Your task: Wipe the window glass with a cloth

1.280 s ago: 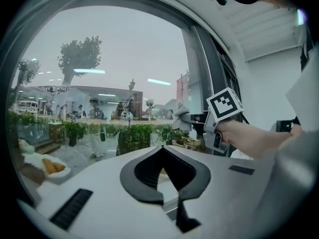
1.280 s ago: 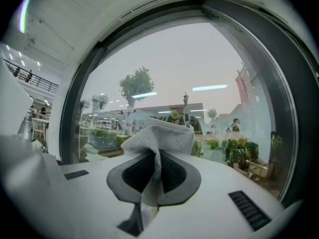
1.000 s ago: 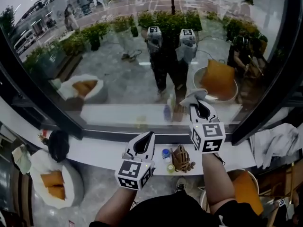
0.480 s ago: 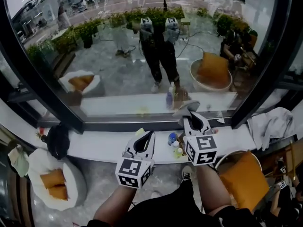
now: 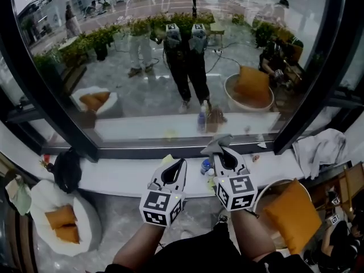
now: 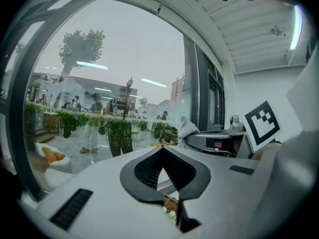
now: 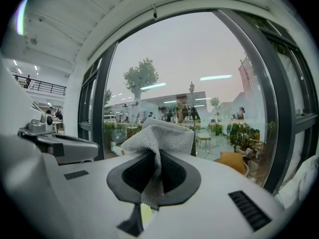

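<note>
Grey woven cloth (image 7: 159, 133) is clamped in the right tongs (image 5: 222, 151), low by the window glass (image 5: 170, 67) and seemingly off it, left tongs (image 5: 180, 164) together and empty, so the wiping looks mostly left to do.

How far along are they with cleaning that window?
Done: the cloth is clamped in the right tool. In hand: it sits low, by the bottom frame; contact with the window glass is unclear. Left: no wiped patch shows, so probably most of the pane. The left tool is shut, empty.
</note>
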The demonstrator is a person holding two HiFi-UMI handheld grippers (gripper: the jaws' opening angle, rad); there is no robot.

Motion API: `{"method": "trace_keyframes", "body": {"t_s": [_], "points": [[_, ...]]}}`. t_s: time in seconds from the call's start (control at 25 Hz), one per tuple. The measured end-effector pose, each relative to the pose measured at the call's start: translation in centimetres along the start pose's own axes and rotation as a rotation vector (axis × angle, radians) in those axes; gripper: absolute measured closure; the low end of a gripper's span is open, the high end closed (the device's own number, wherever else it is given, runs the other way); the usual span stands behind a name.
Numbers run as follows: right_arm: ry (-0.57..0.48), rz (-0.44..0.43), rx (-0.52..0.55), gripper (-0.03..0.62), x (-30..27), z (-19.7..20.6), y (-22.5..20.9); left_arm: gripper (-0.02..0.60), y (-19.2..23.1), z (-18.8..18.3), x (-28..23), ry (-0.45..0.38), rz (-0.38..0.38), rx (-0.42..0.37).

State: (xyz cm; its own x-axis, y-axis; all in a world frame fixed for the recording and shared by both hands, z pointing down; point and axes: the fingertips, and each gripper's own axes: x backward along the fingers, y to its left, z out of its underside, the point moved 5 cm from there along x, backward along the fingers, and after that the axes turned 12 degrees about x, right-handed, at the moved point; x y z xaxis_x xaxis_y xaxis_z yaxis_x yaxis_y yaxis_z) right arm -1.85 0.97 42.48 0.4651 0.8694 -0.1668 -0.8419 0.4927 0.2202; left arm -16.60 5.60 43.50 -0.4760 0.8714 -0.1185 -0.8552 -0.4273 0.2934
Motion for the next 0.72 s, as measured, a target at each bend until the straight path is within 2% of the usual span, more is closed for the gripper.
{"method": "trace_keyframes", "body": {"t_s": [0.72], "points": [[-0.006,-0.011,0.002,0.554,0.0,0.5,-1.1,0.574,-0.5,0.0,-1.8,-0.003,-0.006,0.007]]}}
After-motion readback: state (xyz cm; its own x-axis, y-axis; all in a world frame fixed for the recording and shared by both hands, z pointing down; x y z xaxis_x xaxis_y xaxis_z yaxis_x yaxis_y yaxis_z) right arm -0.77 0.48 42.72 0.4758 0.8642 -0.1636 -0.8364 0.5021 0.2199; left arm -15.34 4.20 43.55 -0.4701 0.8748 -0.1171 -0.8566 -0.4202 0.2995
